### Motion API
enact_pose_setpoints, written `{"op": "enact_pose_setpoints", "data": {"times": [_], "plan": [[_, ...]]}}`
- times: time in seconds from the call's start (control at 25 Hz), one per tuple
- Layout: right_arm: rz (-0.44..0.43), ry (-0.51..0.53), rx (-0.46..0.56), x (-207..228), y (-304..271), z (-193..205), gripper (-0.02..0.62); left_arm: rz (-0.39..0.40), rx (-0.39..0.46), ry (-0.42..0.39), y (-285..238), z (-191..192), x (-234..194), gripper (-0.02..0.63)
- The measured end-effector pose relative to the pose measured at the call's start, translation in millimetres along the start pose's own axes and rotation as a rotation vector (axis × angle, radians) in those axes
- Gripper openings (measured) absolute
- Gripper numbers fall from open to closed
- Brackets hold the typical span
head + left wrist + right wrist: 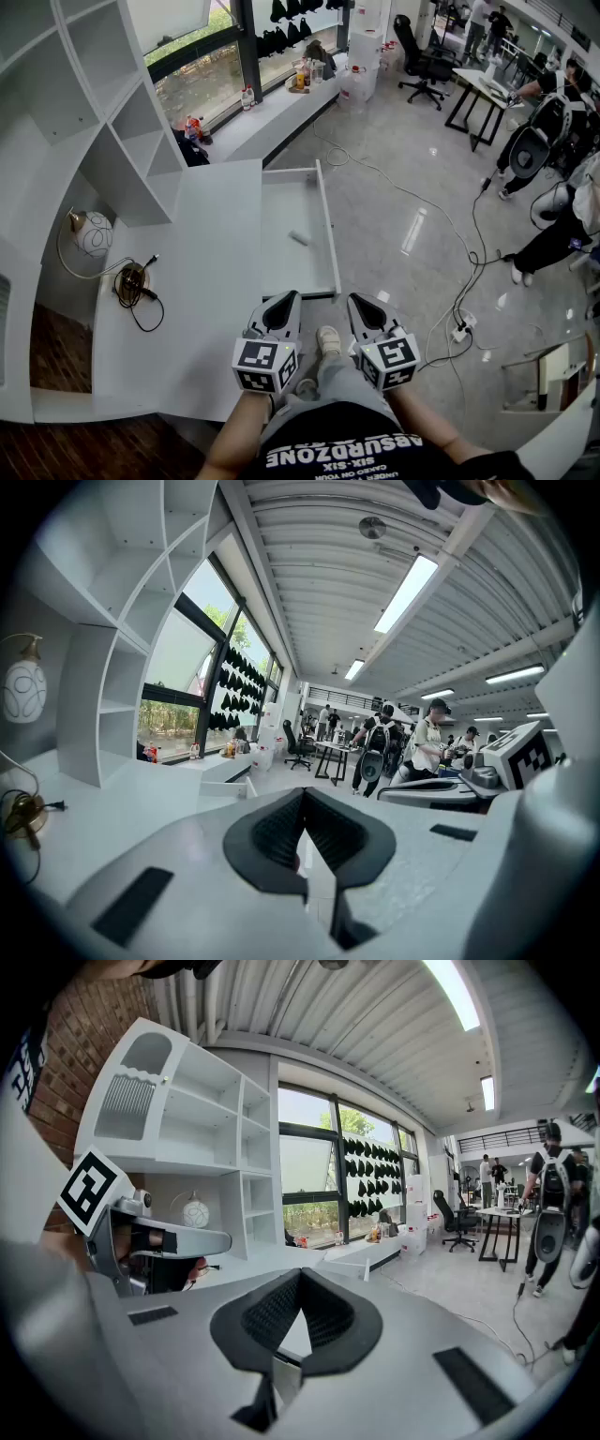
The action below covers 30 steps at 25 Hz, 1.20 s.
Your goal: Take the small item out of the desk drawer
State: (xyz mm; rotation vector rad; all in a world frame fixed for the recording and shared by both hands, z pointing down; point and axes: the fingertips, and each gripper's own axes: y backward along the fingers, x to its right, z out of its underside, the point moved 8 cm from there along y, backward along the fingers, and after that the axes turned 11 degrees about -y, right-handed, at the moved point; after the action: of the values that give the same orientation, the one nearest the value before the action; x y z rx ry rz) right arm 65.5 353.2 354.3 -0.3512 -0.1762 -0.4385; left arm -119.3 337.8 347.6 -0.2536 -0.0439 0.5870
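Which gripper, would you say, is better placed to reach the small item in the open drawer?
Probably left: the left gripper lines up with the drawer and the small item; the right gripper sits outside its rim.

Drawer (325,220) pulled out ahead of the left hand-held gripper (284,302) and the right hand-held gripper (357,305), with the desk (197,253) to their left.
The two sit side by side, just short of the drawer's near end; the drawer stands out from the desk's right side. The small item (299,238) lies in the drawer, ahead of the left hand-held gripper and well apart from it. On the desk, left of that gripper, lies a coiled cable (133,286). A round lamp (93,234) is farther left, and shelves (112,122) stand beyond both.
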Motion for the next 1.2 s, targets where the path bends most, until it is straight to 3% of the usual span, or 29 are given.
{"op": "enact_pose_setpoints", "data": {"times": [0.64,0.96,1.2], "plan": [[-0.026,-0.011,0.002,44,-55,-24,-0.002,0.002,-0.028,0.041,-71,-10,-26,0.012],[-0.051,-0.016,-0.010,72,-87,-36,-0.002,-0.042,-0.080,0.071,-120,-10,-48,0.190],[-0.066,-0.026,-0.029,91,-114,-43,-0.002,-0.064,-0.114,0.123,-151,-7,-66,0.215]]}}
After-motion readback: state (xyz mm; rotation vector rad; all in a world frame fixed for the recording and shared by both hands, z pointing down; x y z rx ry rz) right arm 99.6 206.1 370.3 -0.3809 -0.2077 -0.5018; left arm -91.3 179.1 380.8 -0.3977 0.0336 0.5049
